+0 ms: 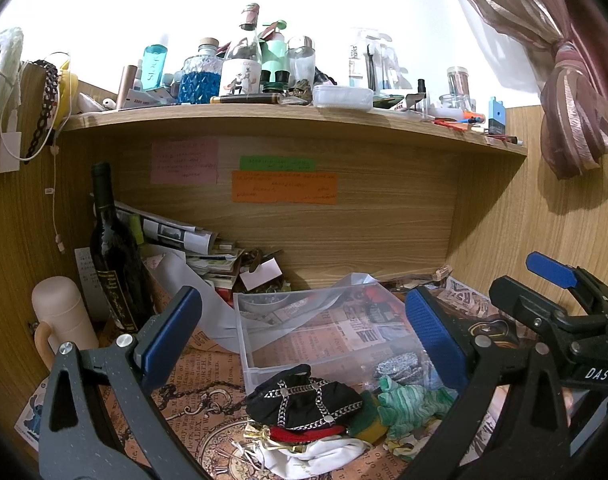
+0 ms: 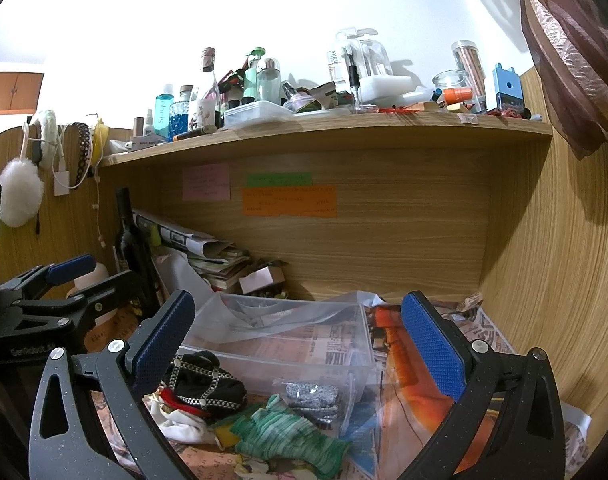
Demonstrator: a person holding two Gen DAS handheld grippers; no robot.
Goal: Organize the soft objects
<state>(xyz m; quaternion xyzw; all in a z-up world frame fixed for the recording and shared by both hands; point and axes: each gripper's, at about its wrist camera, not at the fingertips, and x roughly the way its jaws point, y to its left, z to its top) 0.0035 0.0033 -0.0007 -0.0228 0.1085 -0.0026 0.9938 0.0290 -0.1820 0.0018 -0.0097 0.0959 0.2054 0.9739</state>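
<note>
A cluttered wooden desk nook under a shelf (image 1: 296, 118) crowded with bottles and jars.

At far left, a pale flask (image 1: 62, 312) stands beside a dark wine bottle (image 1: 114, 248). Behind them, papers (image 1: 184, 236) lean in a heap against the back wall, where pink, green and orange notes (image 1: 284, 187) are stuck.

The left tool (image 1: 304, 332) hangs over the surface (image 1: 208, 376), its blue pads spread wide and holding nothing. Between its fingers, in the left wrist view, sits a clear plastic bin (image 1: 323, 328), open at the top, with a clear sheet draped into it.

Just in front of the bin lies the pile of soft things: a black pouch (image 1: 304, 400) with silver chain trim on top, touching red, white and yellow fabric below it. Just right of it lies a crumpled green striped cloth (image 1: 411, 400). Behind the cloth, a clear bag of grey glittery pieces (image 2: 313, 398) leans against the bin's front wall.

The right tool (image 2: 300, 340) is also spread wide and empty, above the same pile and bin. The surface is covered in printed newspaper-style paper. At far right, a tied pink curtain (image 1: 575, 92) hangs beside the wooden side wall.
</note>
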